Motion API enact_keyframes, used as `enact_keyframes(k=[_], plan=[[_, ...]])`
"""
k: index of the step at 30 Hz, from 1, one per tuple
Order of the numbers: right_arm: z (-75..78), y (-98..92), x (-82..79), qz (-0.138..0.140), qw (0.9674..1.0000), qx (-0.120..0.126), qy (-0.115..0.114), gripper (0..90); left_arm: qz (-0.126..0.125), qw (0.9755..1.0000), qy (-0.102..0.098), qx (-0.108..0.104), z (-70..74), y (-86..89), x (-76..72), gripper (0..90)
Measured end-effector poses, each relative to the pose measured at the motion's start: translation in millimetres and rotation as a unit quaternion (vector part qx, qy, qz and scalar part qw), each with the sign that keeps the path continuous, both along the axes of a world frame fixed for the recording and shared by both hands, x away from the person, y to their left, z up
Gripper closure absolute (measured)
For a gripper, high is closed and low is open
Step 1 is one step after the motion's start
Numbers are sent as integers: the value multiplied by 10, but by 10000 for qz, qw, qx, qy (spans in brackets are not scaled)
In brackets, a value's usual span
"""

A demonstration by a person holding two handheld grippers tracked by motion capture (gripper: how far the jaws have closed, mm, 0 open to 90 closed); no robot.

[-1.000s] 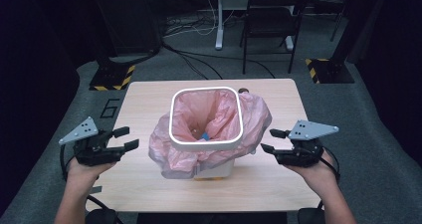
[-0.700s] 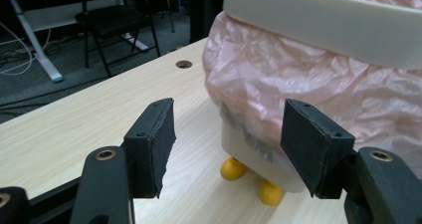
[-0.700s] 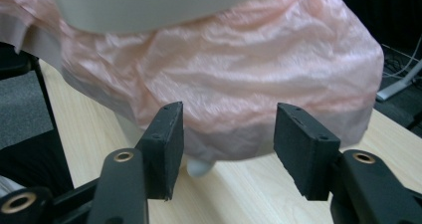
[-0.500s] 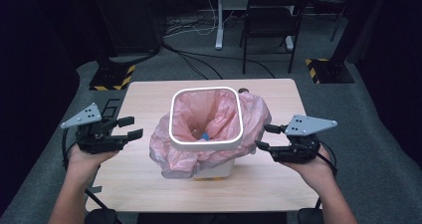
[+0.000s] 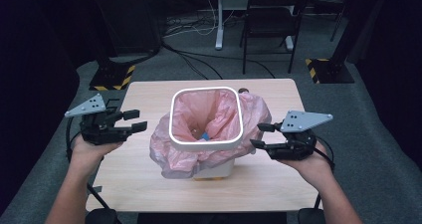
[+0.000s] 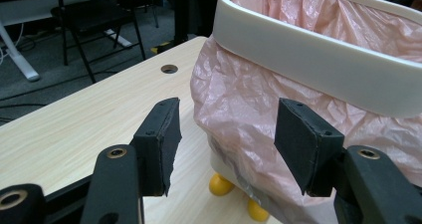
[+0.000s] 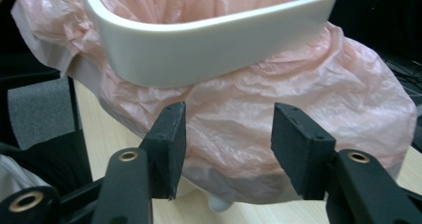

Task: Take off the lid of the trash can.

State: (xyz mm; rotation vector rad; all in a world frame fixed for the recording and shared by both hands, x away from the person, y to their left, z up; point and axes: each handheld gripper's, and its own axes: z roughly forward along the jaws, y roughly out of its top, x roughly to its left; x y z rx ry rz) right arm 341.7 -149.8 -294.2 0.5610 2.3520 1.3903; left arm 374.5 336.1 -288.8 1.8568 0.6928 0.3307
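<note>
I have a small white bin (image 5: 206,144) mid-worktop (image 5: 139,184), lined with a pink bag (image 5: 169,154) whose edge is folded out under the white rim ring (image 5: 171,119). The left hand-held gripper (image 5: 134,121) and right hand-held gripper (image 5: 260,135) flank it, each apart from the plastic; both have just been closing a little, with nothing between the jaws, which stand wide. I judge the lining looks seated, while gathering or lifting the bag is not yet begun.

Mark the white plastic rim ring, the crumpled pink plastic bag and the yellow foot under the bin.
White plastic rim ring (image 5: 205,145): high view, near edge.
Crumpled pink plastic bag (image 7: 308,104): right gripper view, overhanging skirt.
Yellow foot (image 6: 220,184): left gripper view, rounded side.
</note>
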Motion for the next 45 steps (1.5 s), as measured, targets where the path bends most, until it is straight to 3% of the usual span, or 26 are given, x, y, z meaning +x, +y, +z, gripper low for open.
enact_keyframes(k=[8, 14, 19, 25, 31, 40, 45], plan=[[46, 20, 13, 191, 9997, 67, 99, 510, -3, 10000, -49, 70, 45, -75, 85, 460], [84, 21, -3, 247, 9996, 120, -50, 535, -18, 9996, -176, 232, 85, -127, 108, 470], [137, 32, -35, 434, 9986, 169, -235, 585, -27, 9994, -265, 217, 133, -174, 157, 457], [200, 67, -19, 581, 9980, 181, -187, 591, -106, 9996, -239, 119, 206, -235, 248, 456], [270, 145, 23, 849, 9962, 174, -62, 591, -264, 9991, -185, 284, 276, -361, 358, 472], [354, 232, 71, 1078, 9936, 321, 36, 610, -419, 9989, -167, 120, 340, -510, 548, 474], [372, 244, 49, 1302, 9906, 391, 129, 615, -522, 9985, -161, -19, 333, -580, 628, 480]])
